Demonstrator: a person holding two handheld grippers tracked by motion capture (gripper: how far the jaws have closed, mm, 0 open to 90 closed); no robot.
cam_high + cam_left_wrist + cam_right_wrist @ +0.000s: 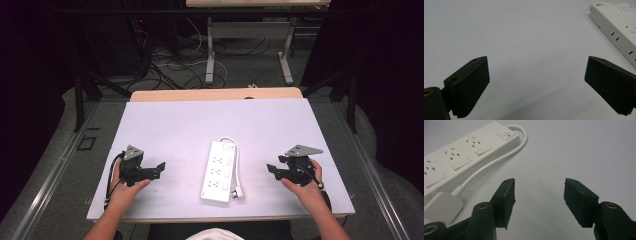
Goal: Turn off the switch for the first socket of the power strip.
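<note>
White pwr strip (218,171), no legible text

A white-topped bench (180,125) with a wooden far edge carries a white power strip (218,171), its cord and plug (237,192) lying just beside it.

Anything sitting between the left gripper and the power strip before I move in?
No. In the high view, bare white tabletop separates the left gripper from the power strip. The left gripper view shows the same bare stretch.
</note>
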